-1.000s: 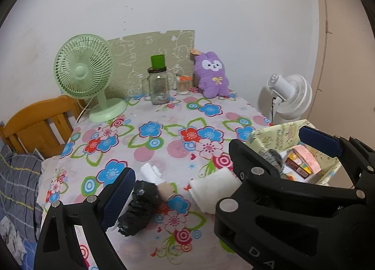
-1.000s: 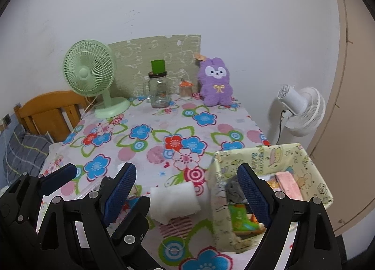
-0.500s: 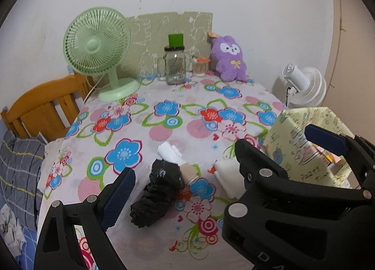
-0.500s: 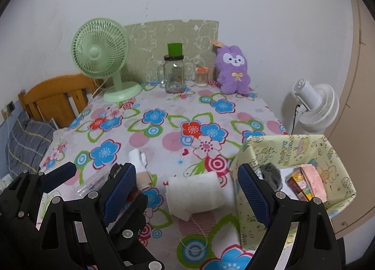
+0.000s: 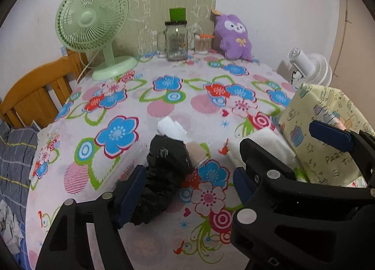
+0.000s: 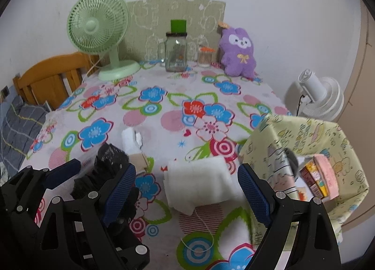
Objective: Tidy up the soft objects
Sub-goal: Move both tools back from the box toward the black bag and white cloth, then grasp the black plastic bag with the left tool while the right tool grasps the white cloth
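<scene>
A black soft bundle lies on the floral tablecloth, against the left finger of my open left gripper. It also shows in the right wrist view. A white and beige sock lies just behind it. A folded white cloth lies between the fingers of my open right gripper. A yellow fabric basket stands at the right and holds a few items. My left gripper also shows in the right wrist view.
At the table's back stand a green fan, a glass jar, a small container and a purple plush. A white fan stands off the right edge. A wooden bed frame is at the left.
Both grippers have moved down and forward toward the table. The black bundle now lies against my left finger, and the white cloth sits between my right fingers.
</scene>
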Demonstrator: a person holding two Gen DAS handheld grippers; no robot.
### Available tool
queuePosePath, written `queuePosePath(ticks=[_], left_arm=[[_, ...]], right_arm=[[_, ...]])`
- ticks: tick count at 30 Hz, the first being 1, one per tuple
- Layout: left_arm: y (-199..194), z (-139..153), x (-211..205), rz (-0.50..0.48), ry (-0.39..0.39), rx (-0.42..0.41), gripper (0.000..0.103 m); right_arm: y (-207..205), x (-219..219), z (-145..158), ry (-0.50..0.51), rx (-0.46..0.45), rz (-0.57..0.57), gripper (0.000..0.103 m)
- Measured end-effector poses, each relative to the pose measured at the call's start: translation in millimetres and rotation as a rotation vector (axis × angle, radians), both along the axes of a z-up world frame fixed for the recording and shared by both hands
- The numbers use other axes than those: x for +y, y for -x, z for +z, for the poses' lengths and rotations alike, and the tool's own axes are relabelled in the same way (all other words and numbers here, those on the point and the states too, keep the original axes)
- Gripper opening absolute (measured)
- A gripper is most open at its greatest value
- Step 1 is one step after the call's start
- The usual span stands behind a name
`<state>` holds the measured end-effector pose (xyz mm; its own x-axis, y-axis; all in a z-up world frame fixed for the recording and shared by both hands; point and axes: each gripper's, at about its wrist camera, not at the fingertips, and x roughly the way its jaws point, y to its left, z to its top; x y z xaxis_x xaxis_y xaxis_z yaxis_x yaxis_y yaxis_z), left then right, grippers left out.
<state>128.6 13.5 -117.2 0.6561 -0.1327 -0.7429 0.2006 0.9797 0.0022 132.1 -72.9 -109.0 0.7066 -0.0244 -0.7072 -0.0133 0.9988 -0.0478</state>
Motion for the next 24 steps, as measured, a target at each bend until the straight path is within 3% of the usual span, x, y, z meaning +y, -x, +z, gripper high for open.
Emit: queuePosePath(ticks=[7, 24], left_arm=[[-12.0, -17.8, -0.5, -0.004, -0.009, 0.050, 0.067], [-23.7, -34.3, -10.1, -0.016, -0.078, 0.061, 0.066]], right_arm=[[-13.0, 0.1, -17.4, 0.019, 0.049, -0.012, 0.091], [-37.6, -8.6, -48.1, -0.030, 0.145, -0.039, 0.091]])
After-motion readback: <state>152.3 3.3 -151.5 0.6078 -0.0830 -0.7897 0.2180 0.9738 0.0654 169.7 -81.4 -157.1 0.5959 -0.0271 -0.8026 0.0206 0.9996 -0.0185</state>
